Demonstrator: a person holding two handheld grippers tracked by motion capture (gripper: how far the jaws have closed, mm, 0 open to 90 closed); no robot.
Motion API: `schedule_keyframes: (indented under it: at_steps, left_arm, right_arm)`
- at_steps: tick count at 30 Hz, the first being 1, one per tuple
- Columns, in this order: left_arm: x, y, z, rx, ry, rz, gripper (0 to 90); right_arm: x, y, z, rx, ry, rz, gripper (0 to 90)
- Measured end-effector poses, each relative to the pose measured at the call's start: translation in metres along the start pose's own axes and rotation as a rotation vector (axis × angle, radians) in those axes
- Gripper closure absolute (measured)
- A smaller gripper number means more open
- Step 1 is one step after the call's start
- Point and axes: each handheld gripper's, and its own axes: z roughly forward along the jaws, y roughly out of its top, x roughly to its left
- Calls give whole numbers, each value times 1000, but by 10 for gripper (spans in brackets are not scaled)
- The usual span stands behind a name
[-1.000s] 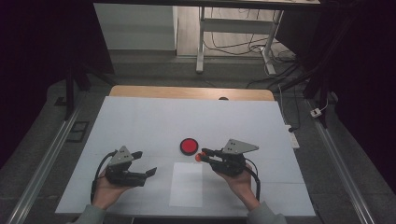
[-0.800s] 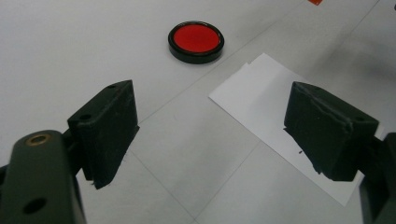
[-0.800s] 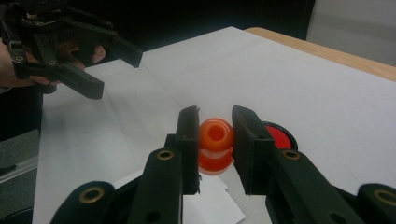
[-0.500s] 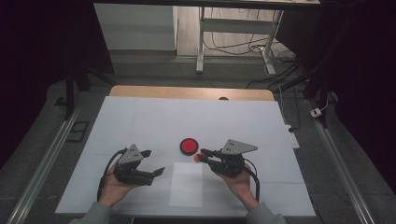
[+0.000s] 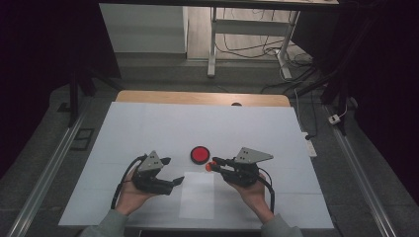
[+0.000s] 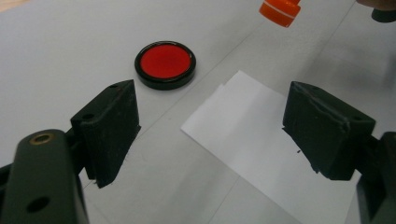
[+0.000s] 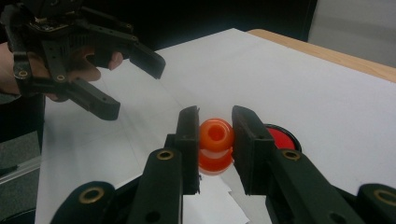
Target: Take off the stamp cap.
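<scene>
Stamping looks next: right gripper, clenched on the orange stamp just beside the red ink pad, should descend squarely onto the white paper while left gripper, jaws spread, steadies it.

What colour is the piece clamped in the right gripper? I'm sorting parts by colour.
Orange, with a pale band; clearest in the right gripper view.

A red disc rimmed in black, an orange knob, white paper, white table.
</scene>
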Motion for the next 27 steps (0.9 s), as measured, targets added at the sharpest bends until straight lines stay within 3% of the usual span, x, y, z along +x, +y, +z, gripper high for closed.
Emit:
schedule_keyframes:
  at_steps: [27]
  left_arm:
    - [-18, 23, 34, 17, -57, 74, 202]
  right_arm:
    - [0, 0, 0, -2, 3, 1, 722]
